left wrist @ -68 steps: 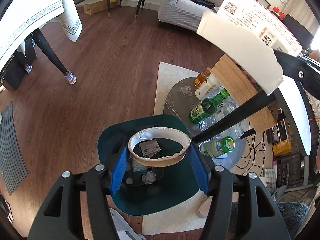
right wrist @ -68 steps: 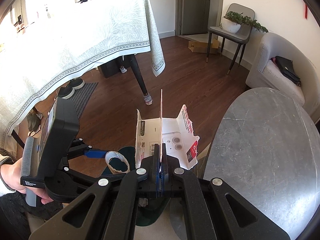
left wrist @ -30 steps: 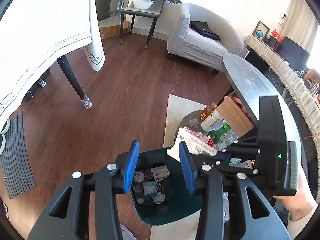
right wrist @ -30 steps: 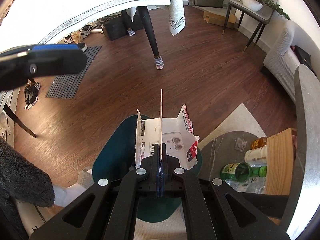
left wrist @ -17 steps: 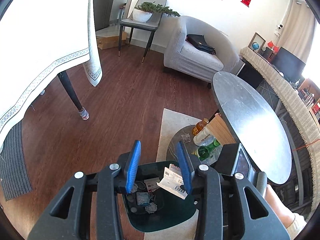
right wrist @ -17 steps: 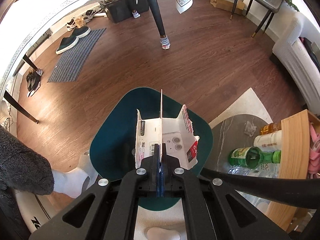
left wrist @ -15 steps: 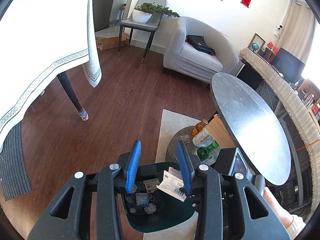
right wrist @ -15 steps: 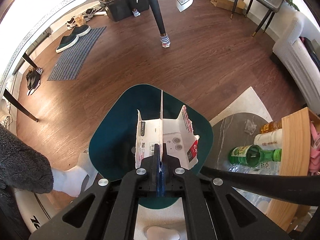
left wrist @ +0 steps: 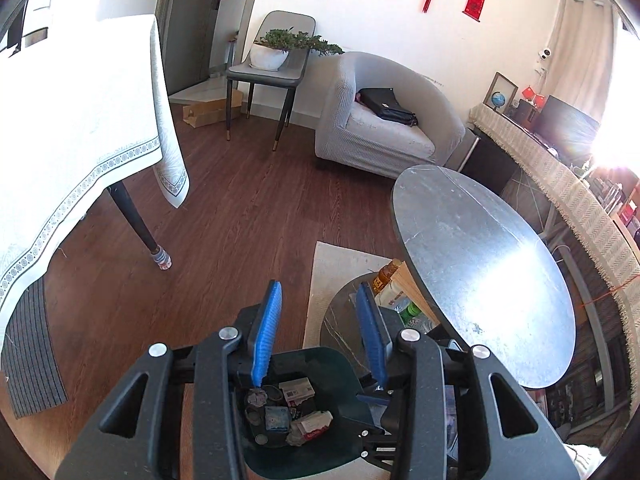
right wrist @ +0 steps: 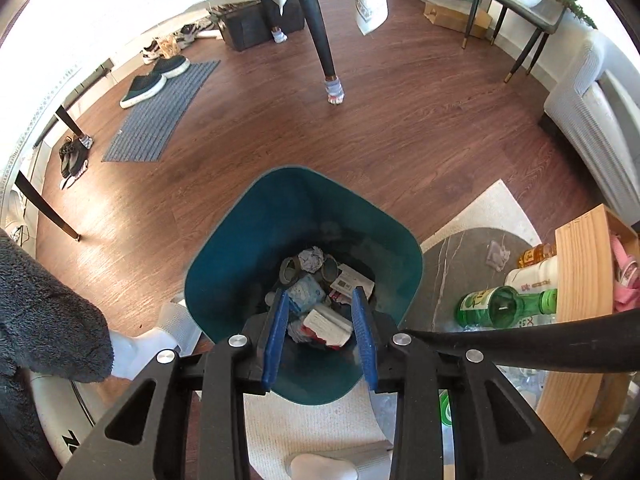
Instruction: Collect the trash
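I hold my right gripper point(right wrist: 320, 334) pointing steeply down over the teal trash bin point(right wrist: 256, 240) on the wood floor. Its blue jaws are opening, with nothing pressed between them. The white and red carton point(right wrist: 326, 324) lies in the bin among crumpled paper point(right wrist: 312, 258) and wrappers. My left gripper point(left wrist: 320, 330) hovers above the same bin, jaws apart and empty. A green bottle point(right wrist: 500, 306) lies just beside the bin, under the round counter point(left wrist: 480, 272).
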`<state>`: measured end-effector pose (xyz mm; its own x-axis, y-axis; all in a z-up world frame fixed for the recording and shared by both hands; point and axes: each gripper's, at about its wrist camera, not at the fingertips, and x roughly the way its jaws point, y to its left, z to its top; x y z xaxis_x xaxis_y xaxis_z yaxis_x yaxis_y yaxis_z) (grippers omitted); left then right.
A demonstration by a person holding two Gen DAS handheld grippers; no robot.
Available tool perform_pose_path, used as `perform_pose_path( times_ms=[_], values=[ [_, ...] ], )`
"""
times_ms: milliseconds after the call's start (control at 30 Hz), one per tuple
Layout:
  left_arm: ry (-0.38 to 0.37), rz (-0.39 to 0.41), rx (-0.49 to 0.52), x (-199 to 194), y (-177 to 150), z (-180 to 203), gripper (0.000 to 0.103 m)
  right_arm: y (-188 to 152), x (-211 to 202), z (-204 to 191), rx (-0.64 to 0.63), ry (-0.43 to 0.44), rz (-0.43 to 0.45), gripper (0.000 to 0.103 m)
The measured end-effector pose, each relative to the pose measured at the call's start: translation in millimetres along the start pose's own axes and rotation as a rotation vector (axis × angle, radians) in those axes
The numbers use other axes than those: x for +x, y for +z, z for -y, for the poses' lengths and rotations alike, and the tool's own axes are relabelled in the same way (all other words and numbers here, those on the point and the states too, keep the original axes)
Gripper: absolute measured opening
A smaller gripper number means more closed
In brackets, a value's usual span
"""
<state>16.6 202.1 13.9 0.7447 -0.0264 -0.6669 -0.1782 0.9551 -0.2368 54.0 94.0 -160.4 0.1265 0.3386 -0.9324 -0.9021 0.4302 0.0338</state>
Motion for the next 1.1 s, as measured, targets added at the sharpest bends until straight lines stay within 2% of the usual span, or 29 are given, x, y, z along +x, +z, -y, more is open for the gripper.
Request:
perform_pose_path(
  times_ms=[100, 433, 600, 633, 733, 800, 900, 967, 1100],
  values=[
    [0.017, 0.025, 0.02, -5.6, 3.2, 5.9, 0.047, 0.4, -15.5, -0.3, 0.001, -0.006, 0.046, 0.033],
    [0.033, 0.047, 0.044, -8.4, 7.0, 20.7, 0.049, 5.7, -81.5, 2.3, 0.015, -0.006, 0.237, 0.033],
    [0.041, 0.048, 0.067, -7.7, 4.8, 25.9, 0.051, -2.7, -116.5, 19.0, 0.084, -0.058, 0.342, 0.033],
    [0.038, 0.048, 0.075, -8.5, 4.2, 28.4, 0.053, -5.4, -124.1, 23.8, 0.11, -0.07, 0.361, 0.034],
    [0.042, 0.064, 0.099, -10.9, 0.6, 37.4, 0.058, -17.3, -149.1, 39.4, 0.171, -0.118, 0.416, 0.05],
    [0.042, 0.063, 0.101, -10.4, -2.5, 42.6, 0.064, -26.9, -166.2, 49.1, 0.21, -0.162, 0.454, 0.052],
    [0.05, 0.067, 0.1, -11.4, -9.5, 49.3, 0.066, -48.7, -188.0, 65.3, 0.287, -0.215, 0.498, 0.054],
    [0.066, 0.072, 0.114, -12.1, -16.0, 54.9, 0.069, -67.0, -199.9, 75.1, 0.338, -0.259, 0.523, 0.064],
    [0.086, 0.083, 0.136, -16.9, -35.2, 62.5, 0.077, -105.3, -211.8, 93.8, 0.444, -0.292, 0.566, 0.074]
  ],
)
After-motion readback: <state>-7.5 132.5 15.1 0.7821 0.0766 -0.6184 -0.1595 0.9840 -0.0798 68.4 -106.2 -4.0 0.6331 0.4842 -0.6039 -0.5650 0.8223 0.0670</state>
